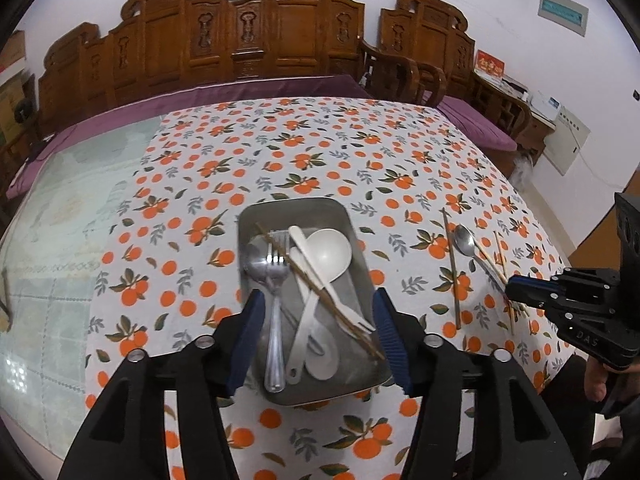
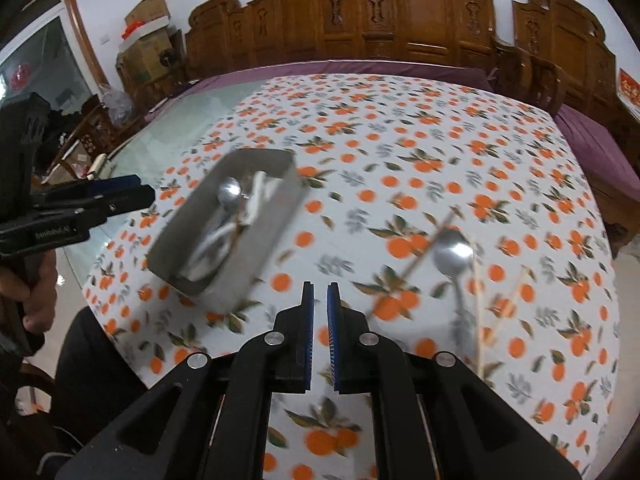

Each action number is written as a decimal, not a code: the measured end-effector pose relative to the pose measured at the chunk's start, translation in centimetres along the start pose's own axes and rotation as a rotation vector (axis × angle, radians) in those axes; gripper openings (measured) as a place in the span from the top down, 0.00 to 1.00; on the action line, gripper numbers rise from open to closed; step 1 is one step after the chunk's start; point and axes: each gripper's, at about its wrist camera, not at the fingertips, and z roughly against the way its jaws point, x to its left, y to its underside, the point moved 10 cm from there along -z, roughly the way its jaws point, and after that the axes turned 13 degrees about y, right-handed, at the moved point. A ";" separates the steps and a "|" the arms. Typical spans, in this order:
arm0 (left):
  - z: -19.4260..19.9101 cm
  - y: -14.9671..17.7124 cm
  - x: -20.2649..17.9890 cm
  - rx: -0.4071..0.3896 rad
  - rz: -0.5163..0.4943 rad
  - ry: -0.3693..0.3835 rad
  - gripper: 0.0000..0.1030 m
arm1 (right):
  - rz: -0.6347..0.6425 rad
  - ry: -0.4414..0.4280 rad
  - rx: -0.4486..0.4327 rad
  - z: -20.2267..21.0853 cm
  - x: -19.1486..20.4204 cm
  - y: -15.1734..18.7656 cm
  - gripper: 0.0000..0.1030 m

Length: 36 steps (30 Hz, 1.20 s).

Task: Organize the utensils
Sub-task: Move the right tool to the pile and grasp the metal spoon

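A metal tray [image 1: 256, 216] holds a fork [image 1: 276, 280], a metal spoon, white plastic spoons [image 1: 328, 254] and a brown chopstick [image 1: 316, 284]. My left gripper [image 1: 320, 312] is open, its blue pads spread over the tray's near half, holding nothing. On the cloth to the right lie a metal spoon [image 1: 466, 240] and loose chopsticks [image 1: 452, 264]. My right gripper [image 2: 319, 300] is nearly shut with a narrow gap, empty, above the cloth between the tray [image 2: 256, 236] and the spoon [image 2: 454, 256]. It also shows in the left wrist view [image 1: 520, 286].
The table carries an orange-print cloth [image 1: 320, 152], with bare glass [image 1: 60, 220] at the left. Carved wooden benches [image 1: 260, 36] with purple cushions line the far side and right. Cardboard boxes [image 2: 148, 40] stand in the back left corner. The right wrist view is blurred.
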 end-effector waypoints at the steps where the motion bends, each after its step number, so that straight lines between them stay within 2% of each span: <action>1: -0.4 -0.1 -0.4 0.003 -0.002 0.003 0.43 | -0.005 0.009 0.002 0.0 -0.5 0.3 0.87; 2: -0.7 -0.1 -0.6 0.005 -0.004 0.007 0.39 | -0.013 0.015 0.004 0.1 -1.3 0.5 0.79; 4: -1.3 -0.2 -1.3 0.009 -0.006 0.015 0.33 | -0.026 0.033 0.011 0.0 -2.6 1.1 0.76; 14: -5.3 -1.0 -5.4 0.040 -0.046 0.085 0.32 | -0.072 0.100 0.079 -1.9 -8.2 3.6 0.76; 25: -8.6 -0.3 -7.0 0.089 -0.058 0.107 0.32 | -0.022 0.147 0.158 -8.8 -9.5 3.7 0.76; 33: -9.5 1.1 -8.2 0.128 -0.079 0.114 0.32 | 0.028 0.189 0.192 -10.4 -9.6 3.4 0.76; 34: -9.6 1.3 -8.4 0.132 -0.084 0.117 0.32 | 0.033 0.201 0.193 -10.5 -9.6 3.4 0.80; 35: -9.9 1.4 -8.7 0.136 -0.087 0.121 0.32 | 0.037 0.213 0.193 -10.5 -9.7 3.3 0.89; 36: -10.0 1.5 -8.8 0.139 -0.088 0.123 0.32 | 0.037 0.205 0.198 -10.5 -9.7 3.3 0.92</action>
